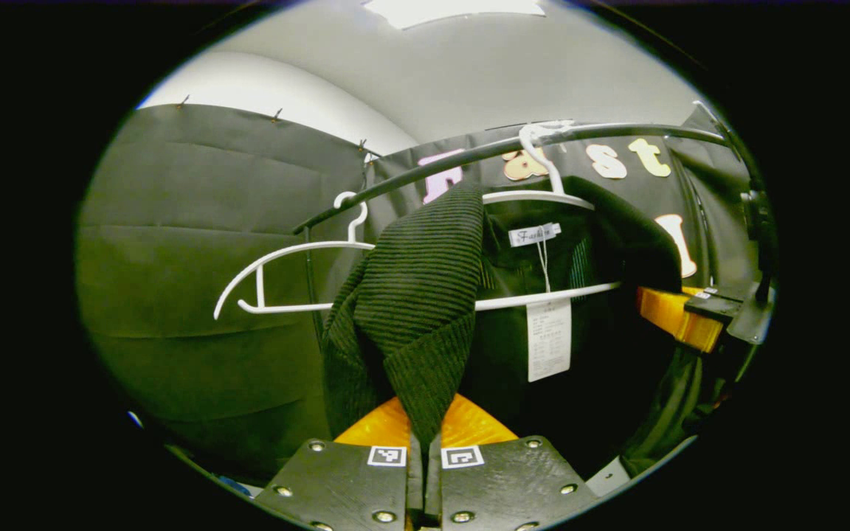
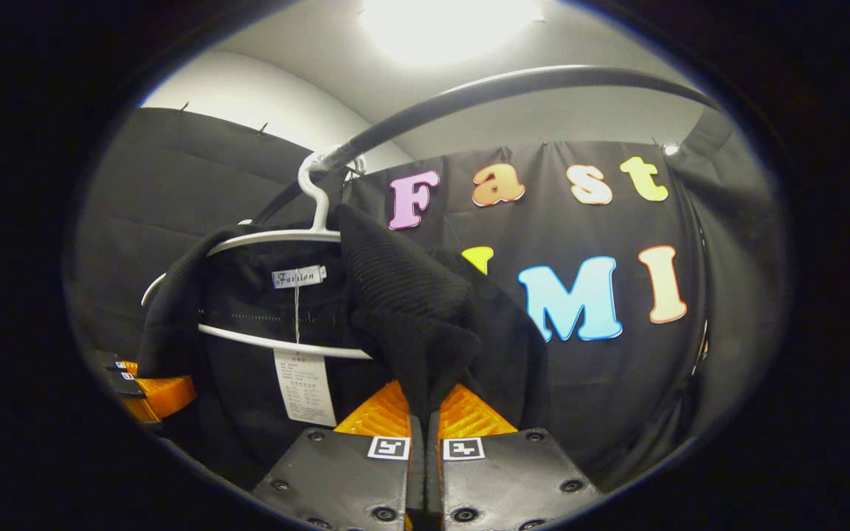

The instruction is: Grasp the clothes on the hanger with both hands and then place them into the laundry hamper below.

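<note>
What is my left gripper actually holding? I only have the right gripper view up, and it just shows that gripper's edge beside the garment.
Observer: In the left gripper view, the left gripper is shut on a fold of the black ribbed garment, which hangs down between its fingers.
Operator: Is anything else hanging on that rail?
Observer: Yes. A second, empty white hanger hangs on the rail, to the left of the garment's own hanger in that view.
</note>
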A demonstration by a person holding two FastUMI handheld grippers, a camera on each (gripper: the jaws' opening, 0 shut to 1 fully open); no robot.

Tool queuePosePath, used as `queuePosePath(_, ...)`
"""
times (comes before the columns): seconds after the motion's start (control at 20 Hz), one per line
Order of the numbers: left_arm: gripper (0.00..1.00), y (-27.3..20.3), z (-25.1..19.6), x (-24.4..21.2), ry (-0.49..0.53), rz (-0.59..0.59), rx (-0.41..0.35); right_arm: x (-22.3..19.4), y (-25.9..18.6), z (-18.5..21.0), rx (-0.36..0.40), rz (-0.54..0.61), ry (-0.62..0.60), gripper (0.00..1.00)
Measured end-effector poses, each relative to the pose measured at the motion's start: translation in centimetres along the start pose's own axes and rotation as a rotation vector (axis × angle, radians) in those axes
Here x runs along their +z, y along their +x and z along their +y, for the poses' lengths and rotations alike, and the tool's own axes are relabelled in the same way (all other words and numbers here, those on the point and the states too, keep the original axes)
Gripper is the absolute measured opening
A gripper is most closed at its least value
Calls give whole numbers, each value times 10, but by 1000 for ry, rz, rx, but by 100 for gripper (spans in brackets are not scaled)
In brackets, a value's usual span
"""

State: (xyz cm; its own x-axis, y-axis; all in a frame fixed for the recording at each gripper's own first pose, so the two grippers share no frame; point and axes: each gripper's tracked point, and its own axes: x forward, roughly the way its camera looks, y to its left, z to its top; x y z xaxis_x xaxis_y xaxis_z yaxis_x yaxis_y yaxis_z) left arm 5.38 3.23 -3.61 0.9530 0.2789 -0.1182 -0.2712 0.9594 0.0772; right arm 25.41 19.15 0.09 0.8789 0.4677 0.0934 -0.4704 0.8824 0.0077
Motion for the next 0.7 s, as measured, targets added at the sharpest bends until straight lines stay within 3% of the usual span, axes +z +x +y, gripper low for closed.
queuePosePath(0.3,1,-26,10,30,29,-39,-26,34,-5,-39,-91,-102,-75,2)
queuePosePath(0.7,1,-40,66,82,45,-113,54,61,4,-77,-174,-184,-172,2)
